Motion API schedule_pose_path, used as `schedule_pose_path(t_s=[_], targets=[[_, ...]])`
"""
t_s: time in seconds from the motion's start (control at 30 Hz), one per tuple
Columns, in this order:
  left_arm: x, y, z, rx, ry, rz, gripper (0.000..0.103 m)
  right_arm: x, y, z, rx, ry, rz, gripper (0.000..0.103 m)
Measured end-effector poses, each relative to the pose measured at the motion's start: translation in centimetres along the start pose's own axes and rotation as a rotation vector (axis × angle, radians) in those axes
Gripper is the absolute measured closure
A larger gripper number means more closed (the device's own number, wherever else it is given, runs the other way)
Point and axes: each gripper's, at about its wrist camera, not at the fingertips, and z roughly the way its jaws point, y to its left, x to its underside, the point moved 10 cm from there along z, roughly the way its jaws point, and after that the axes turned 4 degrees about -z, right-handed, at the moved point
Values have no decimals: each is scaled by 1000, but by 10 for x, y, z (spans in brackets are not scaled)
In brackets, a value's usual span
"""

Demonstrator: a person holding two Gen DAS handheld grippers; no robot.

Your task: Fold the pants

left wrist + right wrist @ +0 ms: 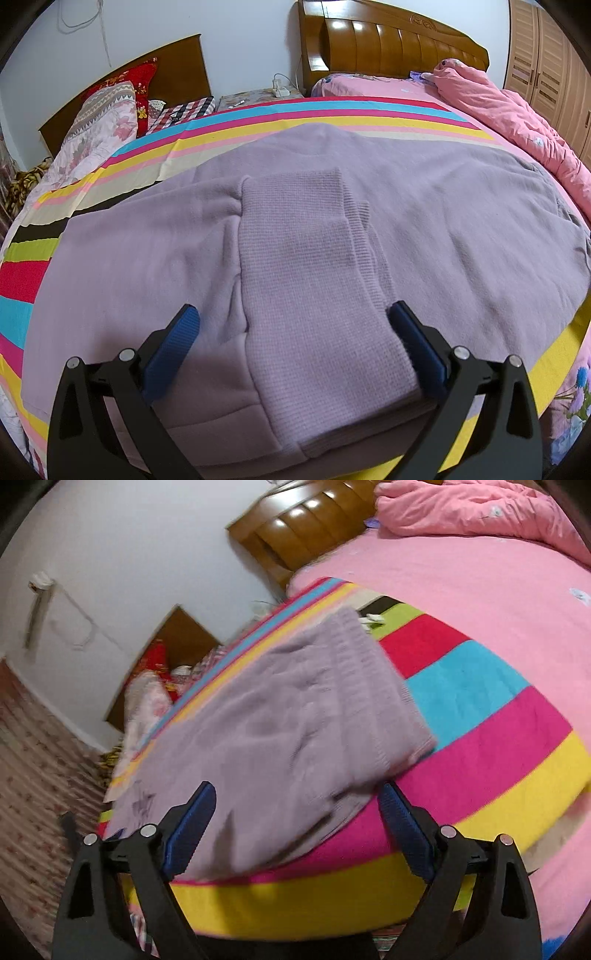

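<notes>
The pants [295, 229] are lying folded on the striped blanket [258, 118] that is covering the bed [388, 88], near the edge of the bed closest to the cameras. They are lilac, and a ribbed cuff is lying on top of the smooth fabric, in the middle of the pile.

The left claw [293, 321] is hanging over the near part of the pants with its blue pads [171, 354] standing wide apart, one on each side of the ribbed strip (the pads are not pressing on the cloth, so it is gripping nothing).

The right claw [297, 805] is also standing wide open and is holding nothing. It is pointing at the near corner of the pants [280, 723], at the edge of the bed; this view is tilted and blurred.

A pink quilt [517, 122] is lying bunched along the far side, near the wooden headboard [399, 44].
</notes>
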Motion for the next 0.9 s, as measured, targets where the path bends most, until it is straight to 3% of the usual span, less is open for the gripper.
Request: schedule_pose_path(t_s=[0.1, 0.27, 0.43, 0.57, 0.6, 0.67, 0.77, 0.83, 0.9], targets=[[0, -1, -1, 1, -1, -1, 1, 4, 2, 0, -3, 36, 14, 16], [0, -1, -1, 1, -1, -1, 1, 14, 11, 1, -114, 90, 100, 19], [0, -1, -1, 1, -2, -1, 1, -3, 8, 10, -108, 22, 156, 25], [0, -1, -1, 2, -2, -2, 1, 2, 18, 16, -59, 15, 91, 26], [0, -2, -1, 2, -2, -2, 1, 5, 21, 15, -30, 34, 41, 30], [0, -1, -1, 1, -3, -2, 1, 9, 11, 10, 46, 39, 24, 50], [0, -1, -1, 1, -3, -2, 1, 3, 3, 12, 3, 29, 108, 47], [0, -2, -1, 2, -3, -2, 1, 2, 9, 16, 18, 38, 76, 39], [0, -2, -2, 3, -4, -3, 1, 0, 13, 20, 31, 36, 55, 40]])
